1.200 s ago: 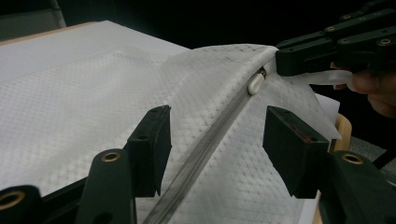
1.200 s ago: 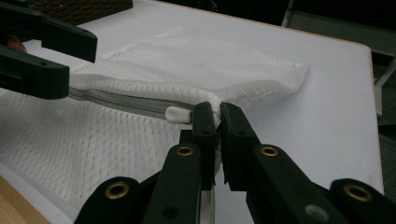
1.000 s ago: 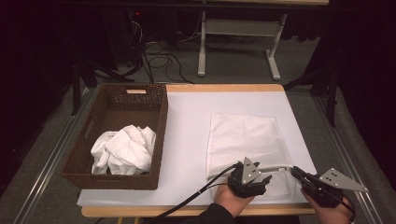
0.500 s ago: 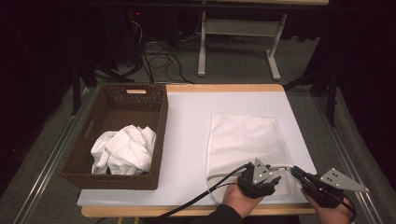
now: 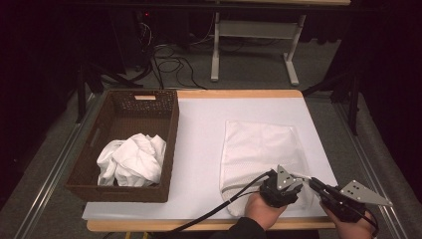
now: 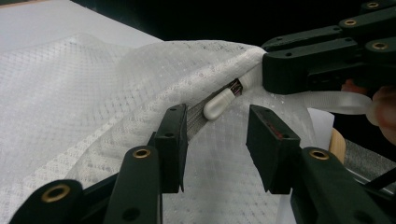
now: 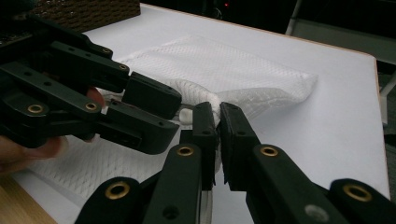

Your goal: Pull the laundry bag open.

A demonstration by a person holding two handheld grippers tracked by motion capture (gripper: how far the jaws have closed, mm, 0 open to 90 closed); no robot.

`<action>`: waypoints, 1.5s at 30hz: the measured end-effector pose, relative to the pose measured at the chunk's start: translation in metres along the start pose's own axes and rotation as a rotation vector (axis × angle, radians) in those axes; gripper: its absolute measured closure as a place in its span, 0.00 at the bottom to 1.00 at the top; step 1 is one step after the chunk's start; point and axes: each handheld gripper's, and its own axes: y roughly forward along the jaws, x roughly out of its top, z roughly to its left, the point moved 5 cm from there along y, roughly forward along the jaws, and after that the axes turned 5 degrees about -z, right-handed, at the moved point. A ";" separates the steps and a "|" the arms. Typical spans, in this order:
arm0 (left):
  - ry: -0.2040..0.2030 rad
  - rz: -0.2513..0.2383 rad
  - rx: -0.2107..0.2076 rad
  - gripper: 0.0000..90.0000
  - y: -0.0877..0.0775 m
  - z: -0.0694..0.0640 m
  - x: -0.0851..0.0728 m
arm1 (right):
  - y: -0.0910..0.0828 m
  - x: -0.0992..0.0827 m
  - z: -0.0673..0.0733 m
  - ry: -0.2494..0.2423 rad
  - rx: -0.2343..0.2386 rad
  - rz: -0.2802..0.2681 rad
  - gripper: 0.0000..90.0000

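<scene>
Lower right: my right gripper [image 7: 218, 122] pinches mesh bag [image 5: 261, 149] corner; left gripper [image 6: 217, 135], jaws just narrowing, brackets zipper pull [image 6: 219, 103], ungrasped; bag unopened, basket [image 5: 94, 149] laundry [image 5: 130, 160] unloaded.

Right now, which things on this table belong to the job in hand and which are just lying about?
In the job:
- mesh laundry bag
- its white zipper pull, between the open left gripper fingers, which have just been closing
- right gripper, shut on the bag's edge

Lying about:
- wicker basket
- crumpled white cloth in the basket
</scene>
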 end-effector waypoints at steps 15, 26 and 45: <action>-0.004 -0.001 -0.040 0.78 0.002 -0.007 -0.001 | 0.000 0.000 0.000 -0.006 -0.001 0.001 0.97; 0.006 -0.038 -0.044 0.88 0.001 -0.012 0.002 | 0.001 0.000 0.001 -0.006 0.000 0.004 0.96; 0.041 -0.032 -0.021 0.95 -0.001 -0.009 0.002 | 0.001 0.000 0.002 -0.008 -0.001 0.009 0.97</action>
